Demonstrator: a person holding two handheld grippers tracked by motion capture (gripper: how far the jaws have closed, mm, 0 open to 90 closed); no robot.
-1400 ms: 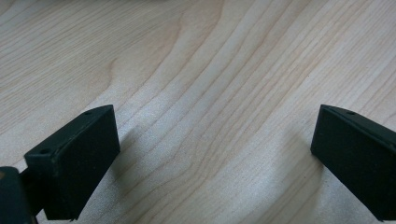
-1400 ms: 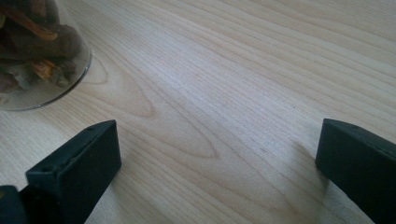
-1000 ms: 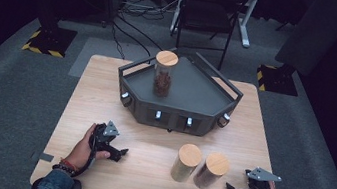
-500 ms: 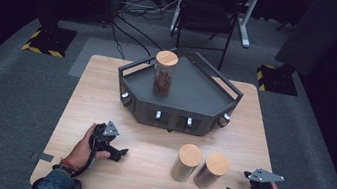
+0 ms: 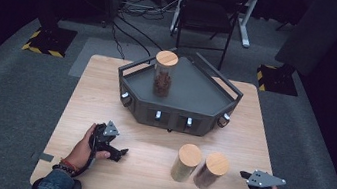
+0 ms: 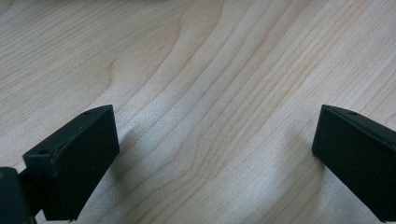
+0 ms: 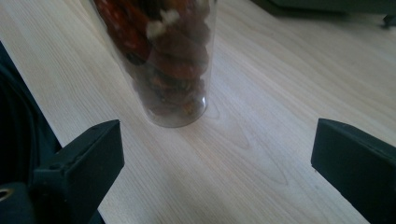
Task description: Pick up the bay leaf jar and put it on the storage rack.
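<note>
Three clear jars with round wooden lids are here. One with dark contents [image 5: 164, 73] stands upright on the dark tray [image 5: 174, 113]. Two stand side by side on the table near the front: a pale-filled jar [image 5: 186, 163] and a dark-filled jar [image 5: 211, 171], whose base [image 7: 163, 60] I see close up. My right gripper [image 5: 235, 185] [image 7: 215, 158] hovers to the right of that jar. It is open; its jaws have just been closing a little, with nothing between them. My left gripper [image 5: 115, 148] [image 6: 215, 154] rests open on the bare wood at front left.
The wooden table [image 5: 106, 90] stands on grey carpet. The front table edge [image 7: 51, 121] runs just left of the dark-filled jar. A black chair [image 5: 209, 9] and cables lie behind the table. Bare wood separates my left gripper from the jars.
My right gripper has lifted slightly near the table's front right corner. The left gripper and all three jars have stayed put.
</note>
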